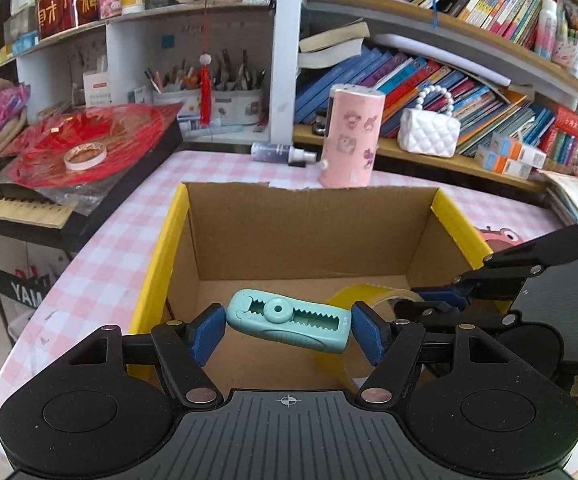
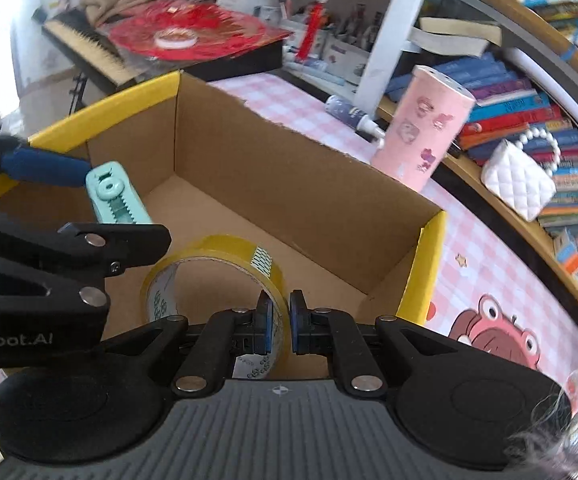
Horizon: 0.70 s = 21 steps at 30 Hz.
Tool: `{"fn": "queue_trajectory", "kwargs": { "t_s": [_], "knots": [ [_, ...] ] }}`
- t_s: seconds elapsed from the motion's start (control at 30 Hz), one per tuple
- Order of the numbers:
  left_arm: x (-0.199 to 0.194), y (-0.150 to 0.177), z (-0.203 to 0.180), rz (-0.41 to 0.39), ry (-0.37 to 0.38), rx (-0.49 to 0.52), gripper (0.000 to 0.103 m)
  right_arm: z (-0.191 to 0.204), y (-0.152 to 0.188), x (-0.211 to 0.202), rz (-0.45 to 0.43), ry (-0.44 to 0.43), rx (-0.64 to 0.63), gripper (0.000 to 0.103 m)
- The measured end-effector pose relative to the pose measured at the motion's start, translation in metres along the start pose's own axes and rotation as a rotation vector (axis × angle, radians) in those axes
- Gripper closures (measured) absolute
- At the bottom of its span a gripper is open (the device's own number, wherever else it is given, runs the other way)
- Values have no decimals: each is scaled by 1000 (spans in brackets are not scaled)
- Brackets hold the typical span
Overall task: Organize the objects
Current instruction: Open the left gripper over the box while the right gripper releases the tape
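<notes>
An open cardboard box (image 1: 313,232) (image 2: 289,176) with yellow rims stands on the pink checked table. My left gripper (image 1: 288,330) is shut on a mint-green utility knife (image 1: 289,322) (image 2: 115,196), held lengthwise between the blue pads above the box floor. My right gripper (image 2: 280,322) is shut on the wall of a yellow tape roll (image 2: 217,268) (image 1: 353,298), also inside the box, just right of the knife. In the left wrist view the right gripper's fingers (image 1: 449,294) reach in from the right.
A pink cylinder with stickers (image 1: 351,136) (image 2: 421,140) and a lying spray bottle (image 1: 281,153) sit behind the box. A white quilted purse (image 1: 429,132) and books fill the shelves. A keyboard with red paper and a tape ring (image 1: 85,156) lies left.
</notes>
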<state>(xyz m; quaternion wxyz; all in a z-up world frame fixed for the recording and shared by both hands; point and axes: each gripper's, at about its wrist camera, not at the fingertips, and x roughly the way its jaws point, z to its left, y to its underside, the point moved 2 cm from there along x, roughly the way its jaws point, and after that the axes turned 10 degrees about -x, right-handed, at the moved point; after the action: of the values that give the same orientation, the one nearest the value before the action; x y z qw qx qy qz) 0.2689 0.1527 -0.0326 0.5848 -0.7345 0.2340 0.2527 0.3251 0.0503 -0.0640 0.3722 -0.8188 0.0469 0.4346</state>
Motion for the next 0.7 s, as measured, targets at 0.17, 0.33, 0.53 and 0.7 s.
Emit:
{"fn": "queue_trajectory", "kwargs": {
  "t_s": [0.17,0.33,0.53,0.7],
  "knots": [
    [6,-2,0,12,-23,-13,34,-4,-3,4,-10,34,-43,94],
    [9,-3,0,12,-32,-26,33,-7,-5,6,-14,24,-62,92],
    [-6,-6,-3,-44,-29,-35,21,-4,-5,-5,-55,28,-68,68],
    [-37,-10,-3,-114,-2,-30,20,-2,-4,-32,-108,27,-24,65]
  ]
}}
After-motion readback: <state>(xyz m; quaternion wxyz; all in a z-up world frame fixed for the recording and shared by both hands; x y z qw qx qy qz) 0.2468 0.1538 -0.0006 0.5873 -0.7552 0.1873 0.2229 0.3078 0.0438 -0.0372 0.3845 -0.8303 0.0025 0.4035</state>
